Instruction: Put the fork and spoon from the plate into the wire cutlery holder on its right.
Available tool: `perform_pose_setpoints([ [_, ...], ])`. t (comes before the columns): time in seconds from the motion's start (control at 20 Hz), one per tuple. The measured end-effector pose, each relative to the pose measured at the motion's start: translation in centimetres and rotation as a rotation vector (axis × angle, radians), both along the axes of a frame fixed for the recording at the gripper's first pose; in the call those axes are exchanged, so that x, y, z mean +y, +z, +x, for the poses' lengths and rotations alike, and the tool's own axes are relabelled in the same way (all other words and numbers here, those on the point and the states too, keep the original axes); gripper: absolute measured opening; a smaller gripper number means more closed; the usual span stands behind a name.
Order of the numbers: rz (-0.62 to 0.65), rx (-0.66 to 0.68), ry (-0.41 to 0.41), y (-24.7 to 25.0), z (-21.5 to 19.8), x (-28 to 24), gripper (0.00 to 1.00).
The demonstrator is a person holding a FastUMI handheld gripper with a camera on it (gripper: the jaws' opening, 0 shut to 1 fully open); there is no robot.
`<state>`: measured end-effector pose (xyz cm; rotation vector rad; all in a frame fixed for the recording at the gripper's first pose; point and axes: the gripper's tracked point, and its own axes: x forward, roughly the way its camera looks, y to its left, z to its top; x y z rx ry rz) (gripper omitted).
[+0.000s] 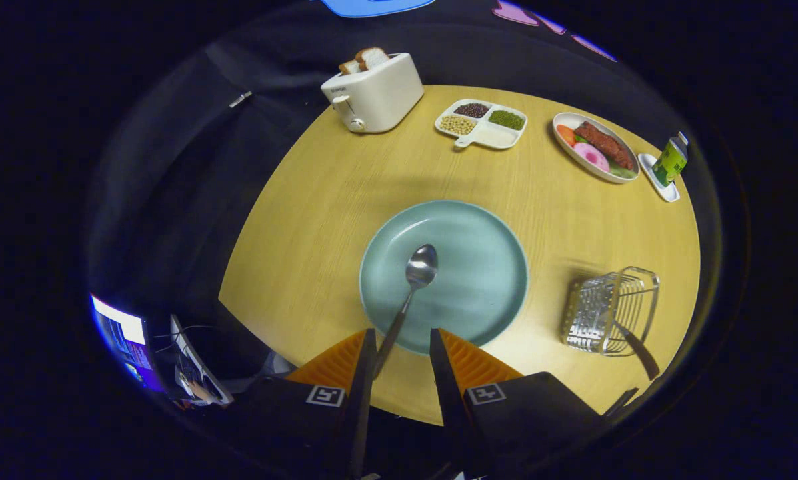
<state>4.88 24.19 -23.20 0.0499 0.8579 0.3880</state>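
Gripper agape, spoon handle perhaps brushing one finger, above round wooden table

The tool has ribbed wedge fingers bearing square markers.

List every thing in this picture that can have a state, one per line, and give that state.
tool: open, fingers either side of the spoon handle, not clamped
spoon: lying on the plate, bowl up, handle running back between the fingers
plate: flat on the table
wire cutlery holder: right of the plate, a dark handle sticking out
toaster: bread in its slots
divided tray: three compartments filled, one bare
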Motion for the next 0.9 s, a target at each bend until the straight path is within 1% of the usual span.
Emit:
perform_pose_setpoints([
  [0.2, 0.005, 0.068, -0.069, -4.0, 2.4, 1.3, 0.52],
  [0.3, 0.033, 0.114, -0.092, -5.4, 2.8, 1.8, 0.52],
  [0.45, 0.072, 0.157, -0.12, -6.4, 3.9, 2.4, 0.52],
  [0.5, 0.043, 0.149, -0.139, -6.5, 4.5, 1.7, 0.55],
  [0.6, 0.014, 0.149, -0.153, -7.1, 4.7, 0.9, 0.5],
  [0.7, -0.005, 0.161, -0.161, -7.2, 4.7, 0.1, 0.5],
  [0.75, -0.006, 0.17, -0.166, -7.5, 4.8, 0.1, 0.45],
  [0.8, -0.009, 0.17, -0.174, -7.4, 5.0, -0.1, 0.37],
  [0.85, -0.015, 0.176, -0.176, -7.4, 5.1, -0.2, 0.26],
  [0.9, -0.017, 0.176, -0.174, -7.6, 5.4, -0.3, 0.22],
])
